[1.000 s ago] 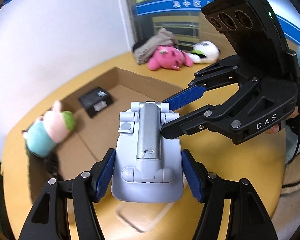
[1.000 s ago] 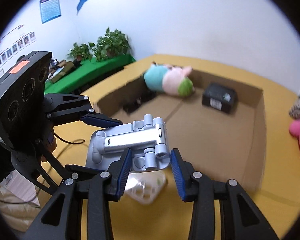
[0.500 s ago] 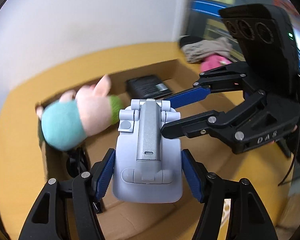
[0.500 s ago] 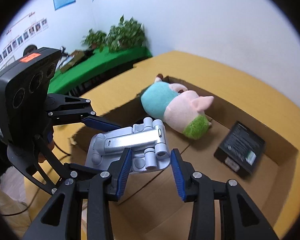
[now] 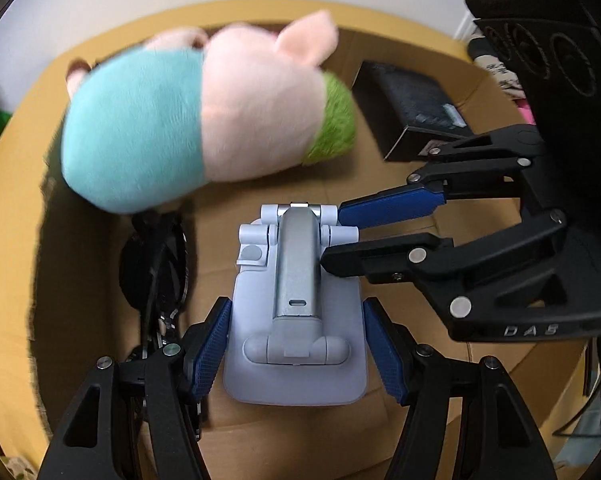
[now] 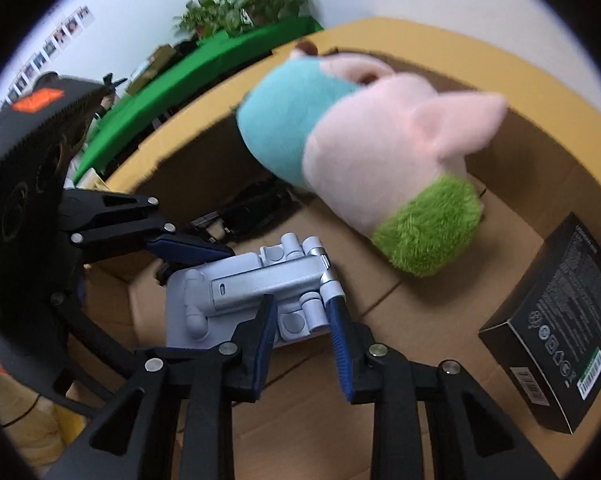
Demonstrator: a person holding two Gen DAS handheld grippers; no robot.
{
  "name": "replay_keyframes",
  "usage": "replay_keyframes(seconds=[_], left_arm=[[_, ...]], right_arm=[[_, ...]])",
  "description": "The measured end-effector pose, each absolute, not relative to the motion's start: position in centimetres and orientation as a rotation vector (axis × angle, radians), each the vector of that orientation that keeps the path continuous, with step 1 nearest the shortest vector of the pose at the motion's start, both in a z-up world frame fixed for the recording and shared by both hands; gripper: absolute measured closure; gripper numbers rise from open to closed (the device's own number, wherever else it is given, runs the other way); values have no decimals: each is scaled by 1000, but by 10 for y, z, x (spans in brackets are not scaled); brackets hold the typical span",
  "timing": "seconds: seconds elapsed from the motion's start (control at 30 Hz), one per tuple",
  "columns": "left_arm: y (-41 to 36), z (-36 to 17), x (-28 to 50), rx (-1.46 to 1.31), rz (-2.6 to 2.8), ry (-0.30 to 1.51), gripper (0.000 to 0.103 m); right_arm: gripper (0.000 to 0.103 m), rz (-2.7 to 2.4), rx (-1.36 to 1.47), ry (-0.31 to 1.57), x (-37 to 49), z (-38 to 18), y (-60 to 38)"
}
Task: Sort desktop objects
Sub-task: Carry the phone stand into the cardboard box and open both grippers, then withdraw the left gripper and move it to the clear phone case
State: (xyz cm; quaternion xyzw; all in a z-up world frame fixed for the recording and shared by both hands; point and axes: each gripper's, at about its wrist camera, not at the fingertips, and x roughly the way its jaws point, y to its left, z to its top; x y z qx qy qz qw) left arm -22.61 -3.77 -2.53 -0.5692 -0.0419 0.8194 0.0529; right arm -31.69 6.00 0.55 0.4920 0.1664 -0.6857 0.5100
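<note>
You've got the folded phone stand (image 5: 296,320) over the cardboard box (image 5: 476,80), left gripper (image 5: 296,344) pinching its base on both sides and the right gripper (image 6: 300,328), jaws just closing, nipped onto the hinge end. Let go unevenly and it'll tip onto the black headphones (image 5: 152,268) at 9 o'clock. The plush pig (image 5: 204,108) at 11 o'clock crowds your drop spot too.
</note>
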Motion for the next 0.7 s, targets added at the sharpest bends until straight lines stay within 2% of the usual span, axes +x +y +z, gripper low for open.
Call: replay_keyframes(seconds=[0.23, 0.37, 0.4, 0.47, 0.53, 0.57, 0.67, 0.7], left_arm=[[-23, -41, -228, -1818, 2460, -46, 34], [-21, -35, -220, -1797, 2475, -89, 33], [-19, -30, -216, -1775, 2489, -84, 31], [-15, -13, -204, -1697, 2537, -74, 24], [-12, 10, -187, -1580, 2634, -54, 19], [-12, 22, -178, -1510, 2688, -44, 17], [-14, 57, -147, -1284, 2871, -32, 0], [-13, 67, -134, -1196, 2928, -33, 0]], right_arm=[[77, -1669, 1200, 438, -307, -5, 55], [74, -1725, 1195, 459, -296, 0, 59], [69, -1749, 1185, 458, -293, 4, 63], [53, -1828, 1157, 427, -284, 20, 80], [25, -1953, 1116, 358, -272, 44, 107], [23, -2010, 1095, 333, -264, 55, 119], [23, -2180, 1025, 248, -231, 87, 161], [22, -2227, 1021, 225, -225, 93, 171]])
